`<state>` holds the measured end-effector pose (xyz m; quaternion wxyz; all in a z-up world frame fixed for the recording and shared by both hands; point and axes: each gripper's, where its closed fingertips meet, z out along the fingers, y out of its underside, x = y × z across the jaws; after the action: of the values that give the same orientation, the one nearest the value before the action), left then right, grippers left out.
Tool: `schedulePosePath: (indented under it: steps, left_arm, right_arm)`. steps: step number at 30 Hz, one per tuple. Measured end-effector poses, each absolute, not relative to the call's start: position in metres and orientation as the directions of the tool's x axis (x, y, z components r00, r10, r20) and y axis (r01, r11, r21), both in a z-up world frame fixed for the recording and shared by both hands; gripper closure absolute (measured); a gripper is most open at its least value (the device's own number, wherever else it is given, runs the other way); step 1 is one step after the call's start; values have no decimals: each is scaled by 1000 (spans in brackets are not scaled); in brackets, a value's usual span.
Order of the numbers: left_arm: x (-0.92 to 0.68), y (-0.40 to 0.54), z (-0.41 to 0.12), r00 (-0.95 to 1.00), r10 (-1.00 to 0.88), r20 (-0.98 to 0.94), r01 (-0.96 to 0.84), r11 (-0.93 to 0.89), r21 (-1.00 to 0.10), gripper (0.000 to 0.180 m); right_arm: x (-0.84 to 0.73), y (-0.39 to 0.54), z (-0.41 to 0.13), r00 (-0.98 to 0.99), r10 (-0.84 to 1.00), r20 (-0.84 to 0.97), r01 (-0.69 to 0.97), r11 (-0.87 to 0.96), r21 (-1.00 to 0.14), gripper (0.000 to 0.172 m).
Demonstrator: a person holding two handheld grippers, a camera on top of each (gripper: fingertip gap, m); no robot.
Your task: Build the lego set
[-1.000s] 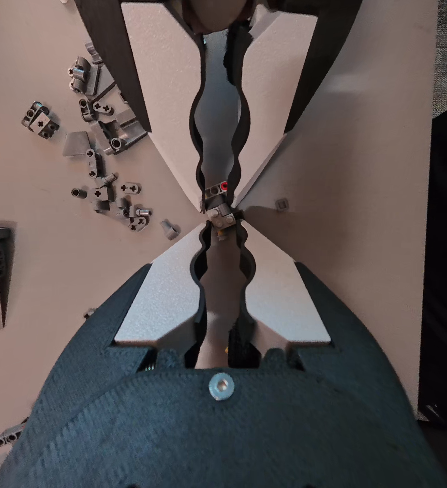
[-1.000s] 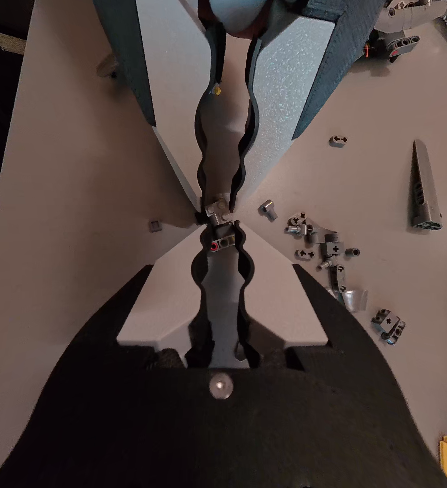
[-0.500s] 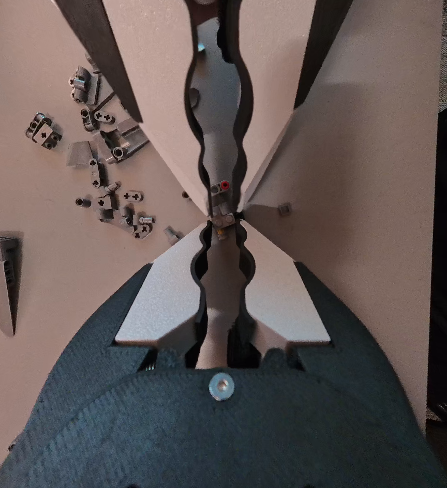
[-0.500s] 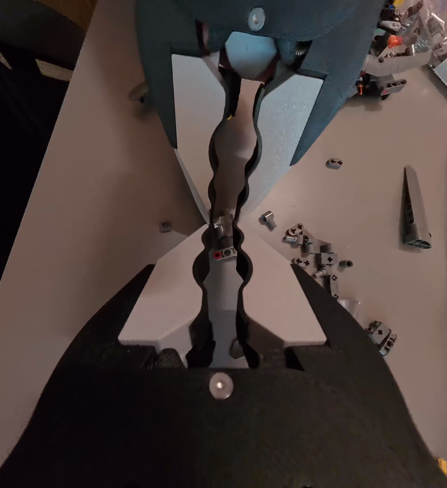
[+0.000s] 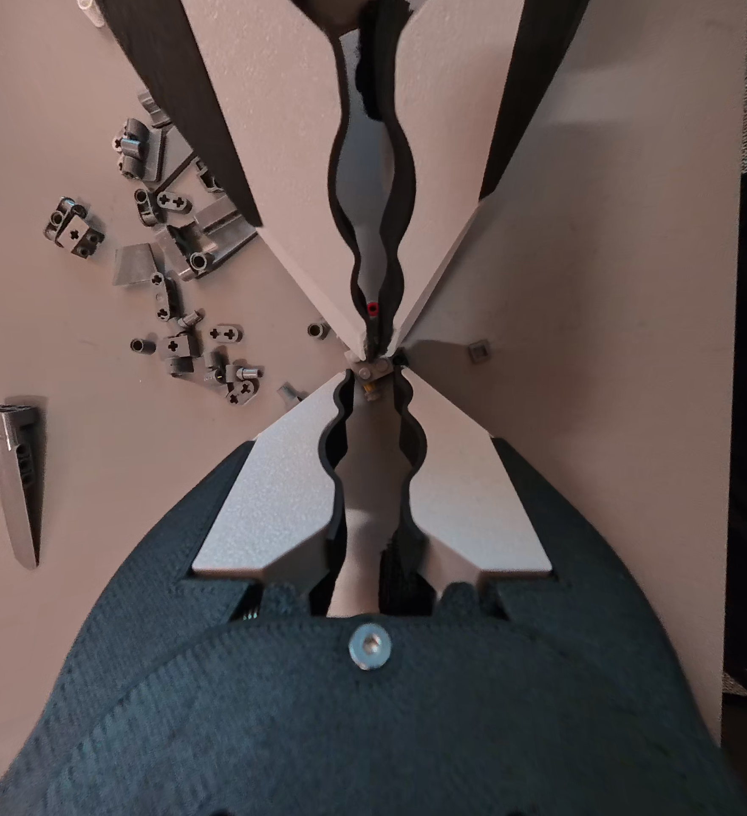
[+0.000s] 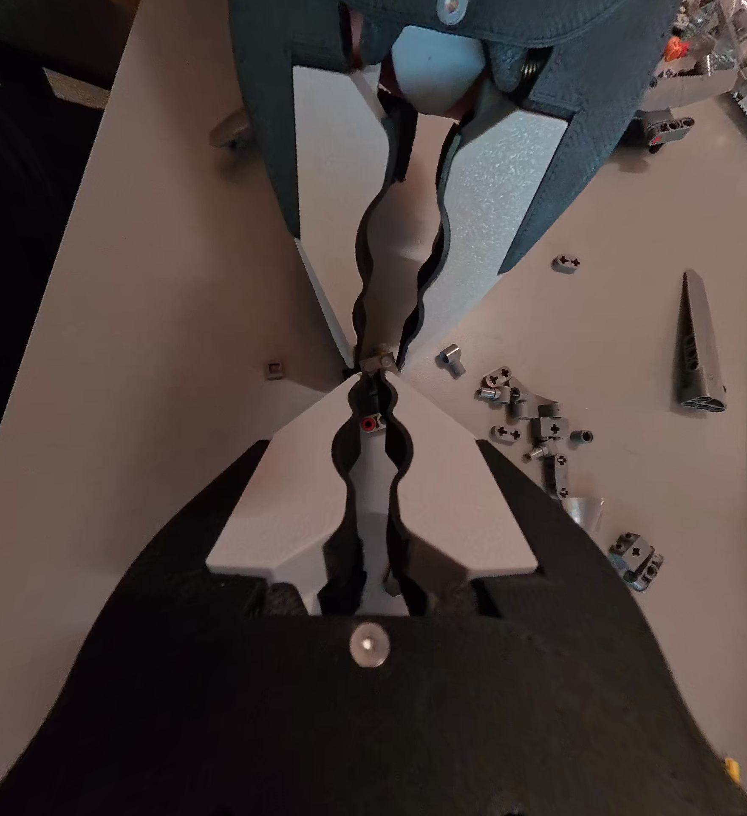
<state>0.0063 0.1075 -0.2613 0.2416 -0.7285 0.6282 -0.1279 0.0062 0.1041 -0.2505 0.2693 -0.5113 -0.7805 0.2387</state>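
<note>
Both grippers meet tip to tip at frame centre, above a pale bench (image 5: 583,221).

Left gripper (image 5: 374,375) — dark teal body, jaws narrowly parted and pinching a small grey studded plate (image 5: 374,367) by its two ends. The plate lies crosswise to the fingers, studs facing the camera; a short yellow-and-grey pin (image 5: 371,391) hangs from its near side, along the finger axis.

Right gripper (image 6: 374,379) — black body, jaws pressed close on a thin dark piece with a red-holed grey end (image 6: 371,425). That piece runs lengthwise between the pads, its far end touching the plate. Seen from the left wrist, the red hole (image 5: 372,307) sits just beyond the plate, in line with the pin.

So the two held parts are end-on to each other, on one shared axis from near to far.

Loose grey parts (image 5: 177,273) lie at left of the left view; a long grey wedge (image 5: 12,477) at far left; a small square tile (image 5: 479,351) just right of the tips.
</note>
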Motion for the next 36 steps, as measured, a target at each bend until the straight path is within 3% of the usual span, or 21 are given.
schedulePosePath:
  steps: [36]
  left_arm:
    - [12,110,-261,116,-982,-150,-884,-33,-467,165]
  right_arm:
    - [13,104,-249,-308,946,104,675,294,-677,166]
